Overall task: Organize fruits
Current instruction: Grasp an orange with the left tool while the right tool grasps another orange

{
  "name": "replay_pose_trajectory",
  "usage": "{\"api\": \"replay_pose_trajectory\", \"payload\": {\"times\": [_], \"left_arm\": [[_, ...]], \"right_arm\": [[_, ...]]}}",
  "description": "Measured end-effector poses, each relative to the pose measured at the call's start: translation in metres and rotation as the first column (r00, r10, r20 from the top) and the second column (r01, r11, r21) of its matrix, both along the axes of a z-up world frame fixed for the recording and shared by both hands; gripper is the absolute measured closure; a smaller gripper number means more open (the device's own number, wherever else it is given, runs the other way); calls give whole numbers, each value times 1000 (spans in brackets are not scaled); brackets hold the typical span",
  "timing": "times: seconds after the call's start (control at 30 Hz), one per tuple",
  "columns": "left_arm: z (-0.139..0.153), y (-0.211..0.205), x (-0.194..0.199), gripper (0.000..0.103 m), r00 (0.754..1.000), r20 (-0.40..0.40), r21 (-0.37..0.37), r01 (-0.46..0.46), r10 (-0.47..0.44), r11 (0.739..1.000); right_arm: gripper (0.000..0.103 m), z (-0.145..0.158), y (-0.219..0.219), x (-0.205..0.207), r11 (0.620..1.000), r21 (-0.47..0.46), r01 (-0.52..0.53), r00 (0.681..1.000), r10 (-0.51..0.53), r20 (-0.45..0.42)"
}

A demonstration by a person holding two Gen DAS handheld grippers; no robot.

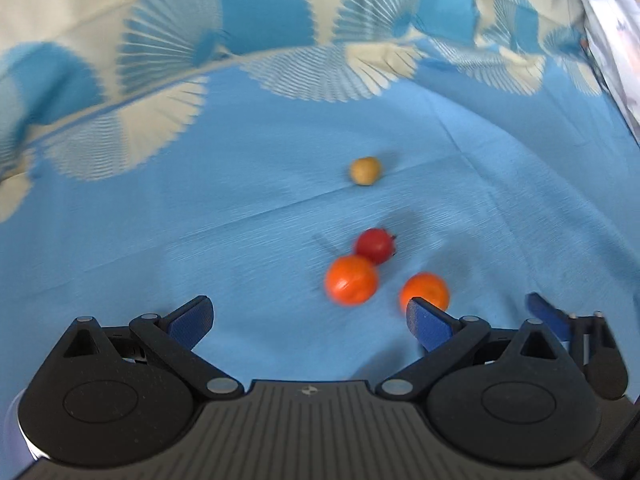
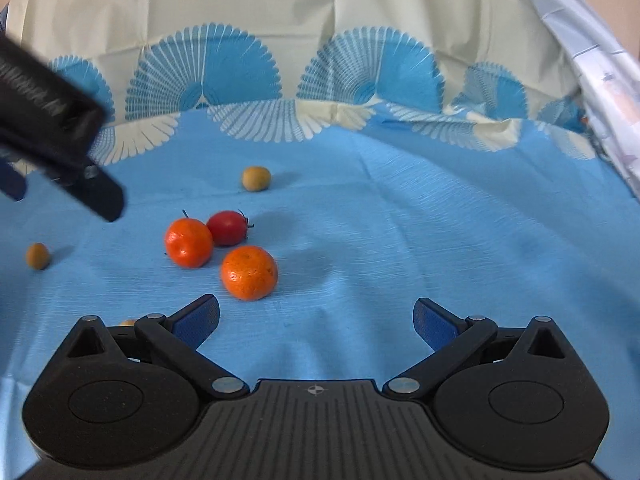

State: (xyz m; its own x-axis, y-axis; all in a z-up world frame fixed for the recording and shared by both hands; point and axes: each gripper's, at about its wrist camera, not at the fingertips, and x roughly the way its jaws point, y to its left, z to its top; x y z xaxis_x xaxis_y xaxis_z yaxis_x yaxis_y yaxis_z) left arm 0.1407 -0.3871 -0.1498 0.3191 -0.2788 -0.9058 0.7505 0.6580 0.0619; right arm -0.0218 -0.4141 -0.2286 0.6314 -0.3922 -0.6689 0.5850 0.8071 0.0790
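On the blue cloth point(image 2: 400, 220) lie two oranges point(image 2: 188, 242) point(image 2: 249, 267), with a red fruit point(image 2: 227, 227) touching the left one. A small tan fruit point(image 2: 256, 178) sits farther back, and another tan fruit point(image 2: 37, 256) lies at the left. My right gripper point(image 2: 316, 316) is open and empty, just short of the near orange. The left wrist view is blurred. It shows the same oranges point(image 1: 351, 280) point(image 1: 425, 290), red fruit point(image 1: 375, 245) and tan fruit point(image 1: 365, 171) ahead of my open, empty left gripper point(image 1: 308, 316), whose right finger hides part of one orange.
The cloth rises at the back into a cream and blue fan-patterned drape point(image 2: 280, 40). A pale wrapped object point(image 2: 600, 100) stands at the right edge. A sliver of another tan fruit point(image 2: 128, 323) peeks out behind my right gripper's left finger. The left tool's black body point(image 2: 52, 136) hangs over the cloth at upper left.
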Motion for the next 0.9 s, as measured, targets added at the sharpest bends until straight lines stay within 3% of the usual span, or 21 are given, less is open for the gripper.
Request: {"api": "replay_pose_trajectory", "payload": {"times": [0.27, 0.37, 0.4, 0.47, 0.5, 0.53, 0.6, 0.73, 0.9], "left_arm": [[-62, -31, 38, 0, 997, -75, 103, -16, 24, 995], [-66, -22, 43, 0, 995, -88, 73, -37, 44, 997], [-64, -22, 43, 3, 995, -81, 68, -47, 52, 997], [-56, -21, 43, 27, 995, -86, 24, -49, 51, 999], [-52, -22, 41, 51, 996, -86, 18, -34, 36, 999], [-48, -25, 38, 63, 996, -85, 16, -18, 19, 1000], [-41, -24, 32, 63, 999, -41, 21, -17, 18, 1000], [-32, -18, 25, 63, 999, -32, 20, -25, 25, 999], [2, 19, 8, 63, 997, -21, -2, -74, 74, 997]], "right_arm": [[1, -23, -16, 24, 999, 6, -49, 999, 49, 18], [1, -25, -15, 28, 999, -8, -53, 998, 53, 17], [1, -25, -14, 29, 998, -14, -54, 998, 54, 16], [4, -24, -12, 30, 998, -25, -64, 998, 64, 20], [15, -23, -10, 29, 997, -28, -76, 997, 77, 32], [35, -21, -9, 28, 995, -32, -90, 995, 91, 47], [64, -19, -8, 26, 994, -31, -101, 993, 103, 58], [65, -17, -11, 21, 998, -16, -60, 995, 61, 77], [65, -15, -23, 9, 999, -4, 38, 994, -37, 100]]}}
